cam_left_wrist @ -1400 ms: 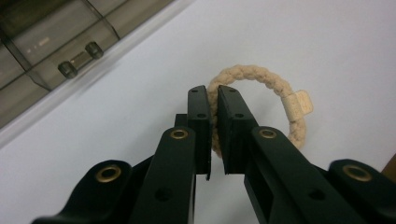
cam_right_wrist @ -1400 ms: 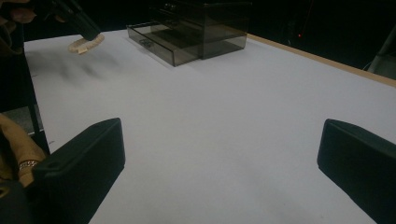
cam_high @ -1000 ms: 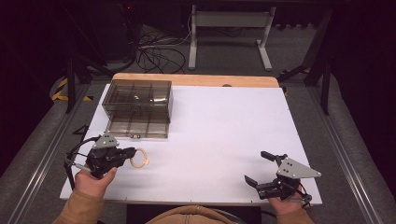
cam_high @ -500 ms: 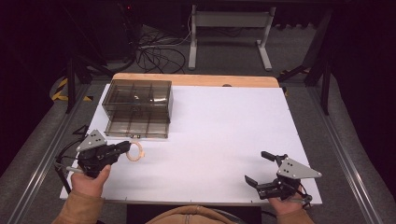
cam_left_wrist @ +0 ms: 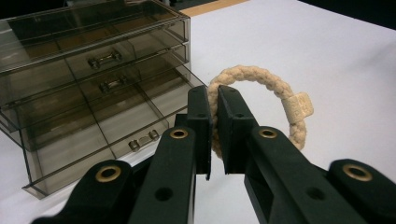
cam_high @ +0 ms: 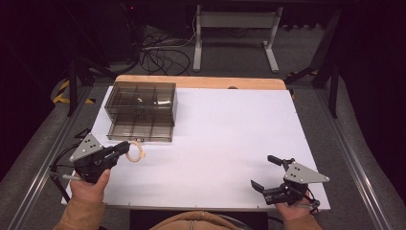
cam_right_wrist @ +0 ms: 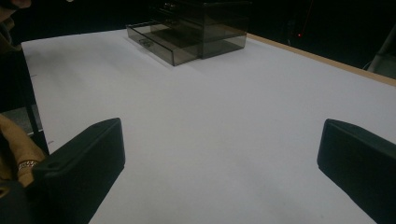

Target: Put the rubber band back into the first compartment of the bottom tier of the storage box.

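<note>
Two grippers are at the table. The left gripper (cam_left_wrist: 214, 135) has its jaws closed on a braided cord ring (cam_left_wrist: 275, 88), gripping one side of the loop; the rest of the ring stands free beyond the jaws. In the high view the ring (cam_high: 136, 151) sits just in front of the drawer box (cam_high: 141, 103), whose bottom drawer (cam_high: 140, 130) is pulled out. The right gripper (cam_high: 274, 173) rests low at the near right of the table (cam_high: 230, 124), jaws spread wide and empty, well apart from the box.

Judged risks: the hold covers only a short stretch of soft cord, so the ring could swing or slip if the hand tilts sharply. If the ring is meant for the open drawer, its free side may catch on the drawer's front wall or a divider. The box looks light; a nudge from the jaws could shove it, and nothing braces it.
</note>
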`<action>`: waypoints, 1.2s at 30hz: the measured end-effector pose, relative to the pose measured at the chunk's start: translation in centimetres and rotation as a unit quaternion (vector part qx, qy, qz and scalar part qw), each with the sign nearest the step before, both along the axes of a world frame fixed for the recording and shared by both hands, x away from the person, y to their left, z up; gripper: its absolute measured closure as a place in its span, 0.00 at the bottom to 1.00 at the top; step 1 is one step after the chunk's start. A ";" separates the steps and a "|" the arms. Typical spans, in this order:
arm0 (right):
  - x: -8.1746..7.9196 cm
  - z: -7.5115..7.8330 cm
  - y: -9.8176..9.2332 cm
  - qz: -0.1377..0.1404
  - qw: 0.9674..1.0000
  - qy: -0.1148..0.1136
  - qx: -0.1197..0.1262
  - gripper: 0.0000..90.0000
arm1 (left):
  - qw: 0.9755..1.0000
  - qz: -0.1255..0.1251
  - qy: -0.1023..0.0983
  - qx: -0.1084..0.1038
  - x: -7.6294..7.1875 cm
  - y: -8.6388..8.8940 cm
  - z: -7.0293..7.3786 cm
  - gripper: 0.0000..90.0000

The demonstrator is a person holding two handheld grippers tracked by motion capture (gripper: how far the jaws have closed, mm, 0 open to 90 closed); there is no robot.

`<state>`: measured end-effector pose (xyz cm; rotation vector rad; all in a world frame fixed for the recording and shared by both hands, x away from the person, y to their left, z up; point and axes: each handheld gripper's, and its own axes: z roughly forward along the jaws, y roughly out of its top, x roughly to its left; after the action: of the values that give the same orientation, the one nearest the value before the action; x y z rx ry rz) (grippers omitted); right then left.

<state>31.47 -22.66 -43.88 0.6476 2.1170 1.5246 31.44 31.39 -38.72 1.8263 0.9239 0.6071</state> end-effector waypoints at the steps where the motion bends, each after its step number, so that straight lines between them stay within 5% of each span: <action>1: 0.0 0.0 0.0 0.000 1.000 0.000 0.000 0.01 | 1.000 0.001 0.000 0.000 0.0 0.0 0.0 0.94; 14: 0.0 0.0 0.0 0.001 1.000 0.000 0.000 0.01 | 1.000 0.002 -0.007 -0.002 -0.1 0.1 0.3 0.94; 36: 0.0 0.0 0.0 0.001 1.000 0.000 -0.001 0.01 | 1.000 0.016 -0.010 -0.002 2.3 0.3 2.1 0.93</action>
<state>31.48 -22.61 -43.89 0.6451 2.1189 1.5235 33.77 31.67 -36.57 1.8024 0.9414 0.6424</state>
